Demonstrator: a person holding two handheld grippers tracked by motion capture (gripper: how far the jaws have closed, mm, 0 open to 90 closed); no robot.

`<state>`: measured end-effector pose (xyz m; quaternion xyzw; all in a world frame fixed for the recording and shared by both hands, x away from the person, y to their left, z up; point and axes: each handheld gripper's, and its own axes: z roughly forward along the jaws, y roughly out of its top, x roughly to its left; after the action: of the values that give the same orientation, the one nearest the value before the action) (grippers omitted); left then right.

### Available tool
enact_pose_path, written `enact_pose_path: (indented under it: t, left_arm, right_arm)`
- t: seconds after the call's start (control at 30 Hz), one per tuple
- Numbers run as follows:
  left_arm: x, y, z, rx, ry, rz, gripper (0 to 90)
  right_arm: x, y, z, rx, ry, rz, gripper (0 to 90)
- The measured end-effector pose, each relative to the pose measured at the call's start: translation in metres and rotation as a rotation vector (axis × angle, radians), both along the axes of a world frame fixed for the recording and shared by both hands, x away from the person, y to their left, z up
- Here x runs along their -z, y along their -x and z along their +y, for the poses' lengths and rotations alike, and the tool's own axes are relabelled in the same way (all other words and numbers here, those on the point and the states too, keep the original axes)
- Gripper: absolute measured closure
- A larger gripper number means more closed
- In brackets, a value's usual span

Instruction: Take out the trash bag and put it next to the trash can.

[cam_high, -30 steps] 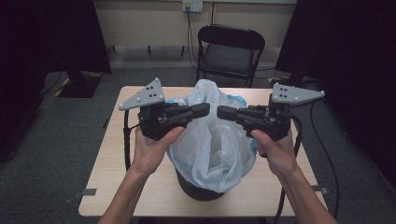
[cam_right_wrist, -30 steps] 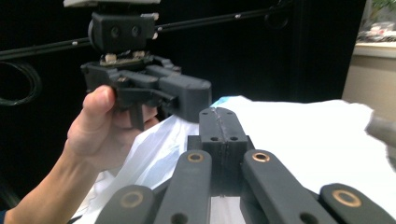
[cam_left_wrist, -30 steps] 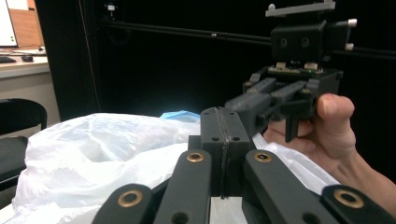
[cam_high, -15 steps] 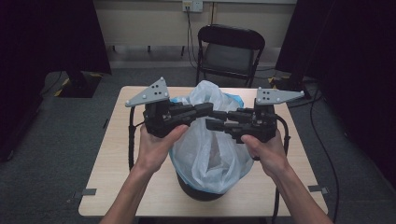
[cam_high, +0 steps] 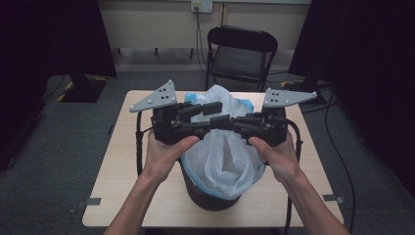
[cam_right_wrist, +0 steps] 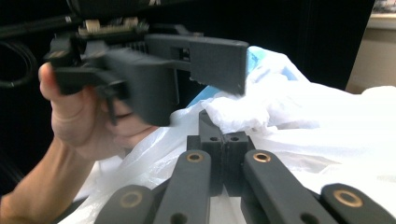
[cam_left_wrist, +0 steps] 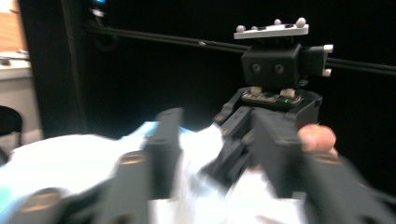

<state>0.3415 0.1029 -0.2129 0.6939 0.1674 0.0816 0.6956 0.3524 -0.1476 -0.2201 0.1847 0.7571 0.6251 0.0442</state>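
The white bag (cam_high: 222,156) sits in the black bin (cam_high: 210,198) at the near middle of the bench (cam_high: 127,161), its top drawn up into a loose peak above the rim. Both tools meet over that peak, pointing at each other.

The left tool (cam_high: 211,116) is released: its jaws have just been opening and stand well apart. In the left gripper view (cam_left_wrist: 217,121) the other tool's tips and the bag's film show beyond the gap, and nothing is pressed between the pads.

The right tool (cam_high: 222,121) is clenched. In the right gripper view (cam_right_wrist: 223,139) its jaws are tight together, with crumpled film just at the tip; whether a fold is pinched there I cannot tell.

As I judge it, the work is gathering the bag's mouth to close it, and it is about midway. The film is bunched toward the centre, but no knot or twist is visible and the sides hang slack. Left to do, by my reading: get a sure hold on the gathered top, cinch or tie it, and perhaps lift the bag out
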Motion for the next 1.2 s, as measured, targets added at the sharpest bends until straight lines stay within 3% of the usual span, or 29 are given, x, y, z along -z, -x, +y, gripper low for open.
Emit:
enact_pose_path:
  t: [0.07, 0.1, 0.27, 0.43, 0.53, 0.63, 0.7, 0.77, 0.8, 0.83, 0.9, 0.93, 0.97, 1.0, 1.1, 1.17, 1.2]
  left_arm:
    - [-0.003, 0.002, 0.008, -0.017, 0.001, -0.014, 33.7]
    - [-0.003, 0.002, 0.008, -0.017, 0.001, -0.014, 31.0]
    - [-0.005, 0.005, 0.024, -0.042, -0.007, -0.034, 16.9]
    - [-0.004, 0.002, 0.022, -0.009, 0.018, -0.041, 15.3]
    - [-0.004, -0.001, 0.004, 0.019, 0.015, -0.056, 15.2]
    - [-0.002, -0.003, -0.012, -0.002, -0.037, -0.072, 15.3]
    - [0.001, -0.007, -0.021, -0.005, -0.076, -0.057, 15.6]
    - [0.004, -0.01, -0.026, 0.0, -0.084, -0.062, 21.2]
    - [0.006, -0.011, -0.028, 0.014, -0.084, -0.049, 32.7]
    - [0.007, -0.011, -0.028, 0.022, -0.087, -0.058, 53.1]
    - [0.007, -0.008, -0.027, 0.031, -0.08, -0.066, 82.1]
    - [0.006, -0.007, -0.026, 0.018, -0.085, -0.064, 88.8]
    - [0.006, -0.006, -0.026, 0.019, -0.091, -0.064, 89.7]
    - [0.004, -0.006, -0.024, 0.025, -0.101, -0.067, 89.9]
    - [-0.001, -0.005, -0.017, 0.01, -0.088, -0.068, 90.0]
    - [-0.006, -0.005, -0.012, 0.005, -0.077, -0.072, 90.0]
    - [-0.006, -0.005, -0.012, 0.005, -0.077, -0.072, 90.0]
  right_arm:
    - [-0.006, -0.001, -0.004, 0.004, -0.028, -0.007, 90.0]
    - [-0.006, -0.001, -0.004, 0.004, -0.028, -0.007, 90.0]
    - [-0.042, 0.001, -0.015, 0.01, -0.102, -0.072, 90.0]
    - [-0.073, 0.007, -0.011, -0.003, -0.131, -0.12, 90.0]
    - [-0.082, 0.012, -0.001, -0.024, -0.141, -0.137, 90.0]
    - [-0.084, 0.016, 0.007, -0.061, -0.15, -0.136, 90.0]
    - [-0.084, 0.021, 0.012, -0.08, -0.148, -0.134, 90.0]
    - [-0.083, 0.025, 0.013, -0.098, -0.158, -0.129, 90.0]
    - [-0.084, 0.026, 0.012, -0.107, -0.169, -0.125, 90.0]
    - [-0.084, 0.028, 0.01, -0.108, -0.176, -0.124, 90.0]
    - [-0.085, 0.029, 0.004, -0.093, -0.179, -0.132, 90.0]
    - [-0.085, 0.029, 0.0, -0.08, -0.185, -0.131, 90.0]
    - [-0.085, 0.029, -0.005, -0.057, -0.181, -0.141, 89.1]
    - [-0.084, 0.03, -0.009, -0.043, -0.173, -0.15, 81.3]
    - [-0.082, 0.031, -0.022, 0.072, -0.144, -0.154, 39.6]
    - [-0.076, 0.03, -0.029, 0.109, -0.133, -0.161, 27.3]
    - [-0.076, 0.03, -0.029, 0.109, -0.133, -0.161, 27.3]
